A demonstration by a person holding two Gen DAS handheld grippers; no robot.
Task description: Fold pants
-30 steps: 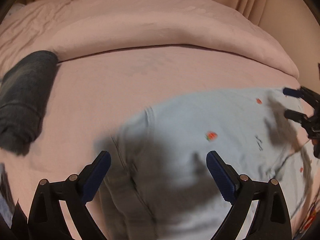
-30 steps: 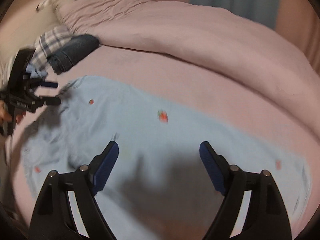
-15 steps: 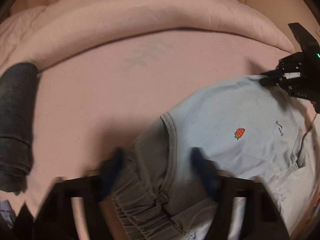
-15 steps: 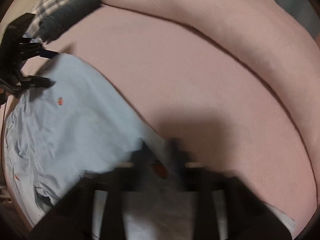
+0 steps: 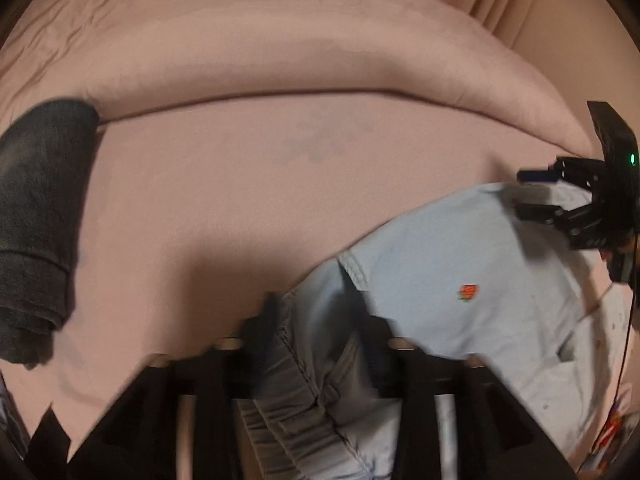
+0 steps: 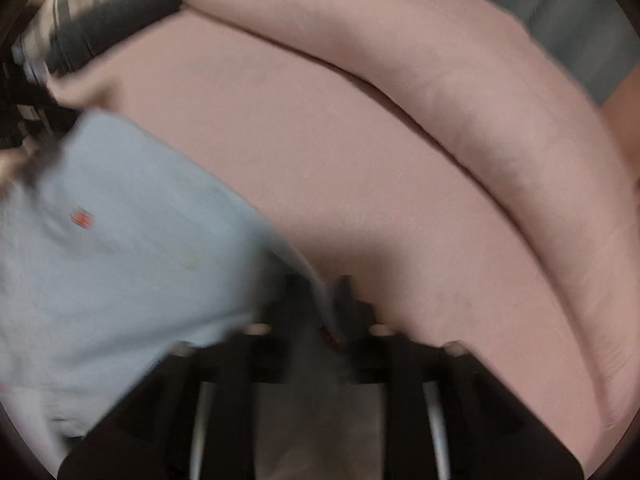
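Note:
Light blue pants with small strawberry marks lie folded over on the pink bed sheet. My left gripper is shut on the gathered elastic waistband at the pants' near left corner. My right gripper is shut on the pants' edge at the far end. The right gripper also shows in the left wrist view, at the right. Both views are blurred by motion.
A rolled pink duvet runs across the back of the bed. A dark grey folded garment lies at the left; it shows in the right wrist view on plaid cloth. Curtains hang behind.
Both grippers were open above the spread pants a second ago. They came down, closed on the fabric, and the pants now lie doubled over, drawn towards the near side.

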